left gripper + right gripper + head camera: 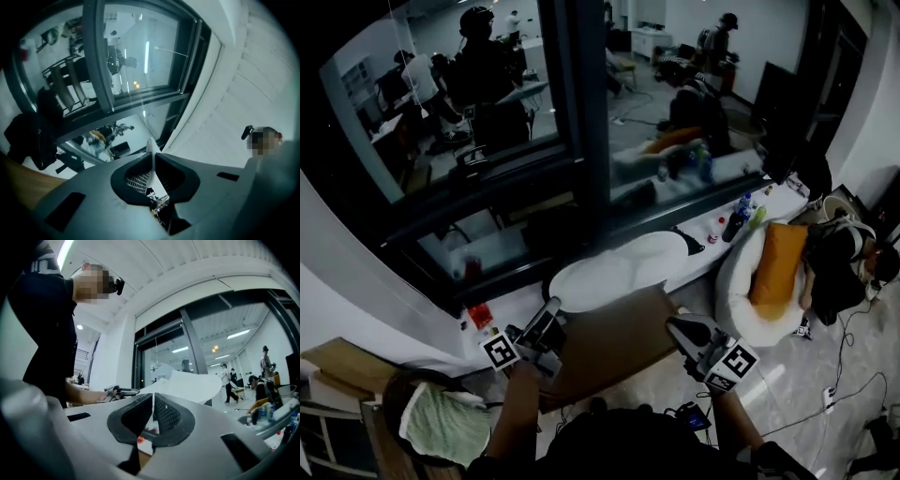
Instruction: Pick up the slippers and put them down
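At the lower left of the head view a dark round basket (394, 398) holds a green towel (445, 427). At the right a white tub seat (731, 281) holds an orange cushion (776, 267).

Mid-frame, the left gripper (553, 307) has its jaws pinched shut on the thin edge of a white slipper (586, 281). The right gripper (675, 323) is clamped the same way on the second white slipper (661, 253). Both slippers hang in the air before the window (581, 112), above a brown tabletop (609, 352).

Bottles (741, 214) stand on the white ledge (525, 305), and cables (853, 375) trail over the pale floor.
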The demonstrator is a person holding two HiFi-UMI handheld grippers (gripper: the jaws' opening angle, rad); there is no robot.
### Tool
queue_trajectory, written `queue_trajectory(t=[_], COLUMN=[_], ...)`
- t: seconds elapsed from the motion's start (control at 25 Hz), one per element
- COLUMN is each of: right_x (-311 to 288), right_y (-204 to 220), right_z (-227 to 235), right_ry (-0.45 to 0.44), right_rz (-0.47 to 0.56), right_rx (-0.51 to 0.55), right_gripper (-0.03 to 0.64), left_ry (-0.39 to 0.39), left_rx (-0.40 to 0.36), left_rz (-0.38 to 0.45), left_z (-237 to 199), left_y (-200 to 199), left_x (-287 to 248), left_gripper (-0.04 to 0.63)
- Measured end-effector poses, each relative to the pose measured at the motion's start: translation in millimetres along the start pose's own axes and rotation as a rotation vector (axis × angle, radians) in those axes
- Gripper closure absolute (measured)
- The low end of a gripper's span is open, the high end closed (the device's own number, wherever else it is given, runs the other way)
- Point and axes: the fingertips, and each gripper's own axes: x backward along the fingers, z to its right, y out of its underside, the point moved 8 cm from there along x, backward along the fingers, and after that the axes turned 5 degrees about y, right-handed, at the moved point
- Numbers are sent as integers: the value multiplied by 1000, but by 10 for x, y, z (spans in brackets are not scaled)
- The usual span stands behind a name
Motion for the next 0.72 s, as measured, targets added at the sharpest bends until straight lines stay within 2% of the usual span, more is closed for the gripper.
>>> queue_trajectory(t=[0.2, 0.72], right_x=[-81, -200], right_y=[-166, -248], right_z=[-47, -19], right_ry=[-22, -29], right_rz=[73, 107], right_rx=[20, 36], right_gripper=[591, 591], left_ry=[42, 60], left_rx=[-55, -71], left_rz=[22, 67], left_z=[218, 280], left_y=[-186, -340], left_x=[-77, -25], left_gripper=[561, 561])
